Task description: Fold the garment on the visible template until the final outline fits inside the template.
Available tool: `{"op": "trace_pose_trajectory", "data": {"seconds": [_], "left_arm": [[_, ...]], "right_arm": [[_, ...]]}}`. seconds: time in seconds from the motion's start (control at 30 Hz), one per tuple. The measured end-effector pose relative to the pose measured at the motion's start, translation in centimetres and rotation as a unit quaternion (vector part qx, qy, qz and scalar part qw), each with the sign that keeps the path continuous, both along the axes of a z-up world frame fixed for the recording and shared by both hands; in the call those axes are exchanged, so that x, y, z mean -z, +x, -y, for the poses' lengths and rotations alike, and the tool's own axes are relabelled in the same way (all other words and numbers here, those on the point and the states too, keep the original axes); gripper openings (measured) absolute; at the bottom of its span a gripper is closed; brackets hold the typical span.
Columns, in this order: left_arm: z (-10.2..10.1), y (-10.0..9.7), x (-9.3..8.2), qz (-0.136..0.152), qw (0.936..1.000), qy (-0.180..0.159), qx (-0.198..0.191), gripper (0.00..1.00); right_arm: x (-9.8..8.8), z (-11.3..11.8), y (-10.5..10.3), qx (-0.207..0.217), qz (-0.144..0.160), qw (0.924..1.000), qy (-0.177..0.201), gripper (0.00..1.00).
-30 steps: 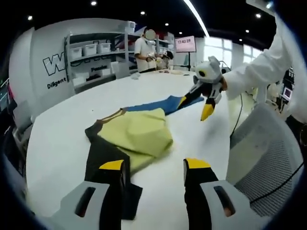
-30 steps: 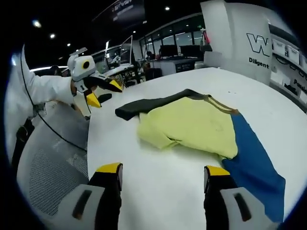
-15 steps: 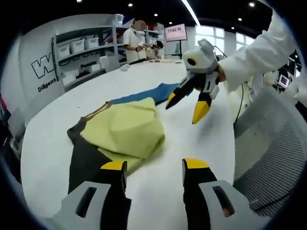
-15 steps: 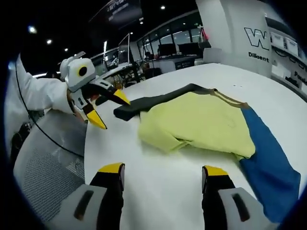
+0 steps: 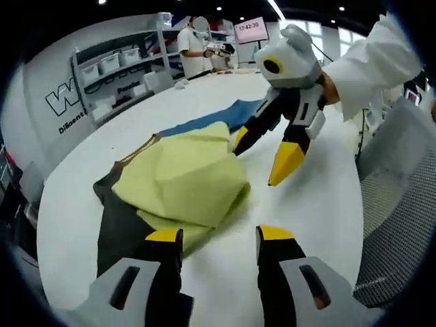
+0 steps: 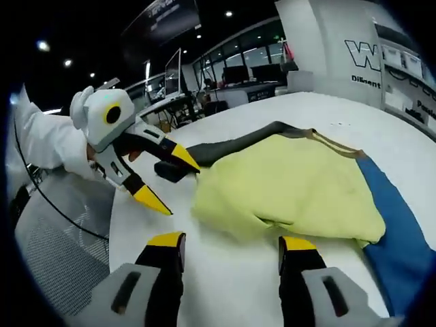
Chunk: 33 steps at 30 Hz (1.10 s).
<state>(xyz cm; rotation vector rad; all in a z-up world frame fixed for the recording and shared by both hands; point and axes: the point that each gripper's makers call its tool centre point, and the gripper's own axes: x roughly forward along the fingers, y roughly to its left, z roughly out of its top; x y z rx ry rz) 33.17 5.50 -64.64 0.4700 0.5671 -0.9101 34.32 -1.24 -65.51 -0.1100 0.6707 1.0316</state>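
The garment (image 5: 180,184) lies partly folded on the white counter (image 5: 313,204): a yellow panel on top, a black part spreading toward the left gripper's side, and a blue part reaching away toward the far end. In the right gripper view the same garment (image 6: 293,187) shows the yellow panel in the middle, the black part at the far left and the blue part at the right edge. A thin tan band runs along the seam between the yellow and the darker cloth.

The left gripper (image 5: 212,237) has its 2 yellow-tipped jaws apart with nothing between them; its left jaw stands over the black cloth, the right one over bare counter. In the right gripper view it (image 6: 167,180) comes in from the left, jaws spread, the upper tip at the black edge of the garment; whether it touches the cloth I cannot tell.

The right gripper (image 6: 229,242) is likewise spread wide and empty, hovering near the yellow fold's near edge. In the left gripper view it (image 5: 262,157) reaches in from the right, held by a white sleeve (image 5: 371,68), jaws parted, 1 tip at the yellow panel's edge.

Behind stand shelves (image 5: 119,75) with bins, and a person (image 5: 194,51) at the counter's far end. A mesh chair (image 5: 398,204) sits beside the counter.
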Motion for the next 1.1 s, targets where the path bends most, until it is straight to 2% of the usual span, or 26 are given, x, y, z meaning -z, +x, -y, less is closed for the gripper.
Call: {"op": "trace_pose_trajectory", "data": {"seconds": [0.1,0.23,0.3,0.33,0.4,0.47,0.53,0.83,1.0,1.1], "left_arm": [[0.2,0.4,0.3,0.003,1.0000,0.002,0.002,0.35],[0.3,0.7,0.6,-0.008,1.0000,-0.003,-0.004,0.22],[0.3,0.7,0.7,-0.007,1.0000,0.001,-0.002,0.19],[0.3,0.7,0.8,-0.007,1.0000,0.002,-0.002,0.16],[0.3,0.7,0.9,-0.010,0.9999,0.003,-0.002,0.11],[0.0,1.1,0.9,-0.015,0.9998,-0.001,-0.013,0.03],[0.1,1.3,0.6,-0.017,0.9997,-0.009,-0.017,0.00],[0.0,1.5,-0.4,-0.016,0.9990,-0.033,-0.024,0.00],[-0.2,1.8,-1.2,-0.012,0.9986,-0.043,-0.028,0.00],[-0.3,2.1,-2.4,-0.007,0.9974,-0.064,-0.034,0.00]], "right_arm": [[-0.2,-0.7,0.4,0.003,0.002,1.0000,0.006,0.48],[0.5,-1.2,0.1,-0.008,-0.008,0.9999,-0.005,0.32],[0.5,-1.3,0.0,-0.014,-0.002,0.9999,-0.009,0.24],[0.4,-0.9,0.5,-0.016,0.022,0.9993,-0.026,0.20],[0.4,-0.9,0.5,-0.012,0.018,0.9995,-0.023,0.10],[-0.2,-0.8,0.8,-0.006,0.018,0.9998,-0.009,0.05],[-0.3,-0.7,1.0,-0.006,0.024,0.9996,-0.011,0.00],[-1.4,-0.7,1.2,-0.001,0.037,0.9993,0.009,0.00],[-2.8,-1.1,1.3,0.014,0.008,0.9982,0.057,0.00],[-4.0,-1.2,1.4,0.018,-0.005,0.9962,0.085,0.00]]}}
